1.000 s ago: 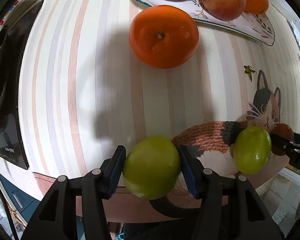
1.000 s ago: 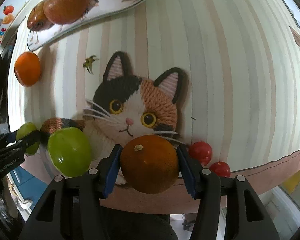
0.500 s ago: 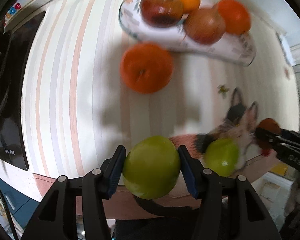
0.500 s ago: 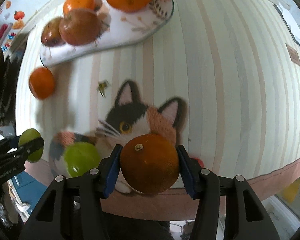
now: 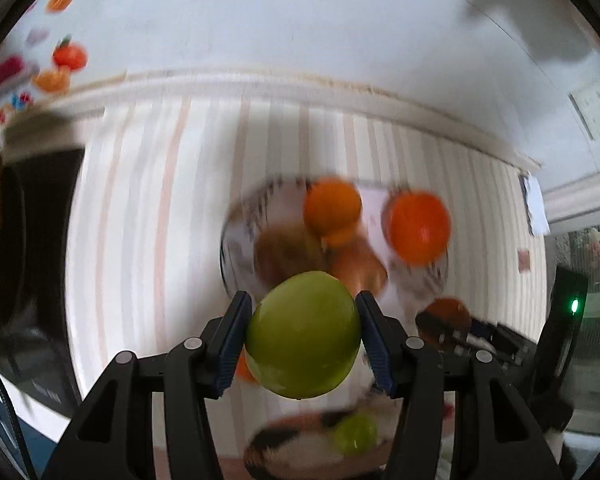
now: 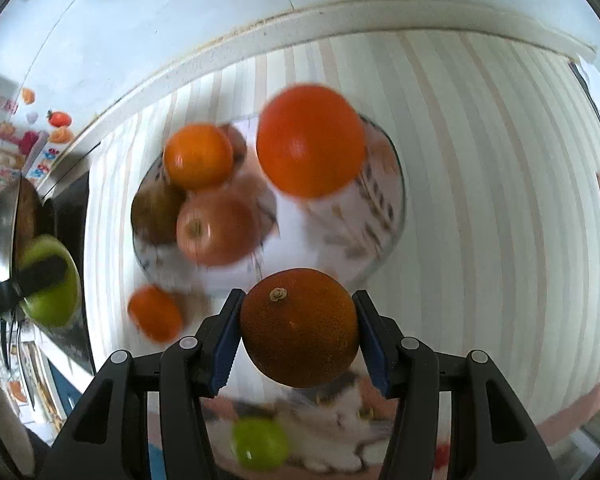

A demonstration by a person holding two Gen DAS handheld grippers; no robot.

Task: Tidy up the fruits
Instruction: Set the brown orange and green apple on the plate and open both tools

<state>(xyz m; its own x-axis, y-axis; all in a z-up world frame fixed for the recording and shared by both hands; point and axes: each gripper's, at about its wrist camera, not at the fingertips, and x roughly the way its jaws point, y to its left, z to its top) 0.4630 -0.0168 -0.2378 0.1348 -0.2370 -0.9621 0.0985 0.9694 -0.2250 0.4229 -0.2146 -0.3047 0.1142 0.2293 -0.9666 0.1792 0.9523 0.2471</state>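
Note:
My left gripper (image 5: pixel 303 336) is shut on a green apple (image 5: pixel 302 334), held high above the striped tablecloth. My right gripper (image 6: pixel 298 328) is shut on a dark orange (image 6: pixel 299 326), also raised. Ahead of both lies a white patterned plate (image 6: pixel 352 240) with oranges (image 6: pixel 311 140) and apples (image 6: pixel 216 226). It also shows in the left wrist view (image 5: pixel 240 224). A loose orange (image 6: pixel 155 313) lies on the cloth left of the plate. A second green apple (image 6: pixel 260 443) rests on the cat picture below. The left gripper with its apple shows at the left of the right wrist view (image 6: pixel 50 280).
The striped tablecloth (image 6: pixel 480 200) runs back to a white wall. A dark stove top and a metal pan (image 6: pixel 4 224) sit at the left. Small red tomatoes (image 6: pixel 442 452) lie near the front edge. The right gripper shows at the right of the left wrist view (image 5: pixel 446 316).
Both grippers have risen and tilted up with their fruit. The plate has shifted from the top of each view toward the centre, and the wall has come into view.

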